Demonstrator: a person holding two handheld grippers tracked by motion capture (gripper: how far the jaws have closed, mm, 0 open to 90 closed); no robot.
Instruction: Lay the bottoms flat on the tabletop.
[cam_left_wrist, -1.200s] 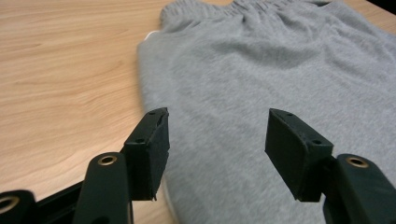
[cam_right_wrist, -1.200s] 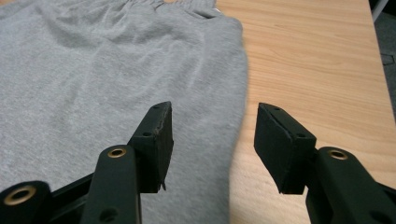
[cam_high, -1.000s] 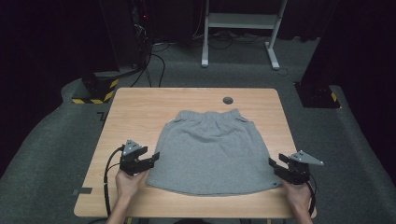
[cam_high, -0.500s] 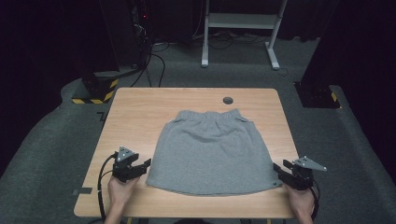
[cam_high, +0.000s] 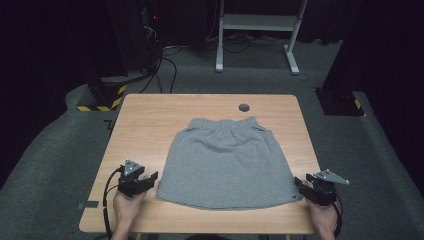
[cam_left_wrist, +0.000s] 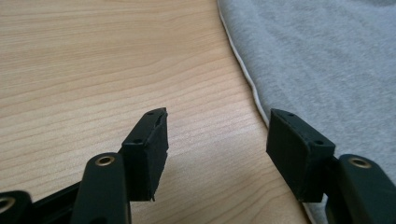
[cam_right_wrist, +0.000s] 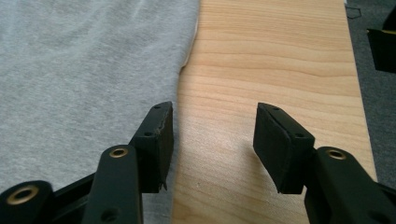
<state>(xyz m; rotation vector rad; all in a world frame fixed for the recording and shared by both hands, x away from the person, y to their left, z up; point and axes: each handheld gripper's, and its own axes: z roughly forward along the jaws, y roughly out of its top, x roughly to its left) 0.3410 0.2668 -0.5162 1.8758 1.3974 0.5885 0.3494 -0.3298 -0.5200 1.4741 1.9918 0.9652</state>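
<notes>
Overhead, a grey skirt (cam_high: 226, 162) spread flat on the wooden table (cam_high: 150, 120), waistband on the far side from both tools, hem on the near side. Left gripper (cam_high: 150, 178) just beside the hem's left corner, jaws apart and pointing toward the cloth, nothing between them; a grey three-cornered plate on top and a black cable looping back past the left hand (cam_high: 126, 207). Right gripper (cam_high: 298, 183) just beside the hem's right corner, close to touching it, jaws likewise apart; right hand (cam_high: 322, 220) behind it at the table's near edge. Beyond the waistband, well away from both tools, a dark round hole (cam_high: 244, 107) in the tabletop; farther off, grey carpet, a white desk frame (cam_high: 257, 30) and a yellow-and-black striped base (cam_high: 102, 97), none of it visible from the tools themselves. Along the left gripper (cam_left_wrist: 217, 135), a closer look: jaws spread wide over bare wood grain, empty, the skirt (cam_left_wrist: 327, 60) ahead and to the right, its curved seam edge running down to pass just under or beside the right-hand jaw; contact hard to tell. Along the right gripper (cam_right_wrist: 212, 133), the mirror case: jaws wide apart and empty over bare wood, the skirt (cam_right_wrist: 84, 65) ahead and to the left, its edge running beneath or just beside the left-hand jaw, carpet past the table's right edge. Fine knit texture and the pale seam line plain here, lost from above. No brand, label or legible writing anywhere.
</notes>
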